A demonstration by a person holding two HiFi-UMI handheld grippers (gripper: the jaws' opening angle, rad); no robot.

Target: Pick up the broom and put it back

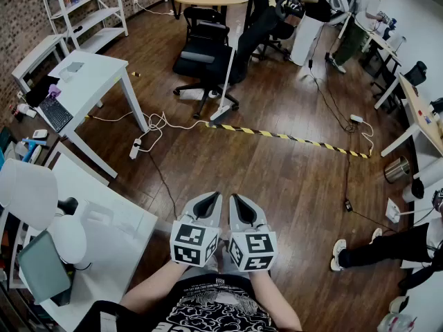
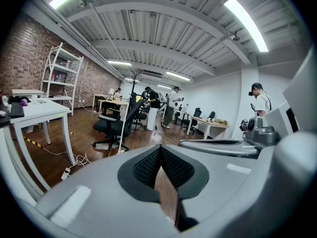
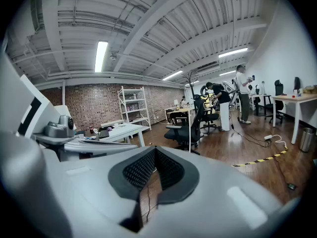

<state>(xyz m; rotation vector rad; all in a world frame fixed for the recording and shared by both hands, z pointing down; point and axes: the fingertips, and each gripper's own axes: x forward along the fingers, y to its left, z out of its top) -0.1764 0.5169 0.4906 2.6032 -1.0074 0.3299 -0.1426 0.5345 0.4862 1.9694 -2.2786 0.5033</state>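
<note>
The broom is a white pole with a flat white head on the floor, leaning against a black office chair far ahead of me. Its pole also shows in the left gripper view, broom, and in the right gripper view, broom. My left gripper and right gripper are held side by side close to my body, well short of the broom. In each gripper view the dark pads meet at the tips with nothing between them: left gripper, right gripper.
A white desk stands left, with cables and a power strip on the floor beside it. Another white table is near my left side. Yellow-black tape crosses the wood floor. A seated person's legs are at right.
</note>
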